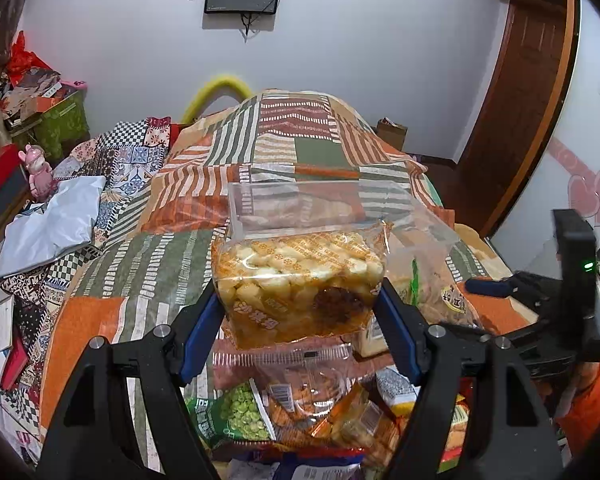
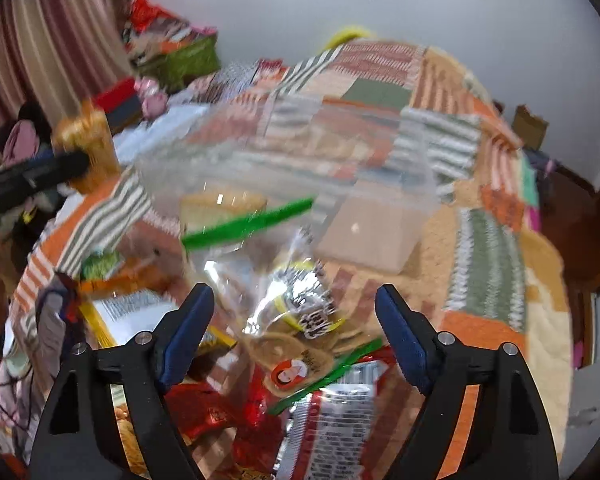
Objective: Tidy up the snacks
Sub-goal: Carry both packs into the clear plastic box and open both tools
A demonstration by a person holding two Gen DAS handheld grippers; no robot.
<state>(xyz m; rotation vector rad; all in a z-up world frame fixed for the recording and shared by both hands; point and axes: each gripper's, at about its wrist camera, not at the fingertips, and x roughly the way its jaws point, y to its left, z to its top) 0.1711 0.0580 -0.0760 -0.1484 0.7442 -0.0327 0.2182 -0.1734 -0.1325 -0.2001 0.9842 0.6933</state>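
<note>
A bed under an orange, green and white striped patchwork quilt [image 1: 292, 136] carries a clear rectangular plastic box [image 2: 376, 236] and a heap of crinkly snack packets [image 1: 300, 412].

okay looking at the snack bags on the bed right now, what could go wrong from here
The left gripper pinches the biscuit bag only at its sides; the soft film could slip through.

The right gripper stands open over a crinkled clear bag with green strips, so closing may catch only loose film.

The clear container behind could get knocked.
</note>
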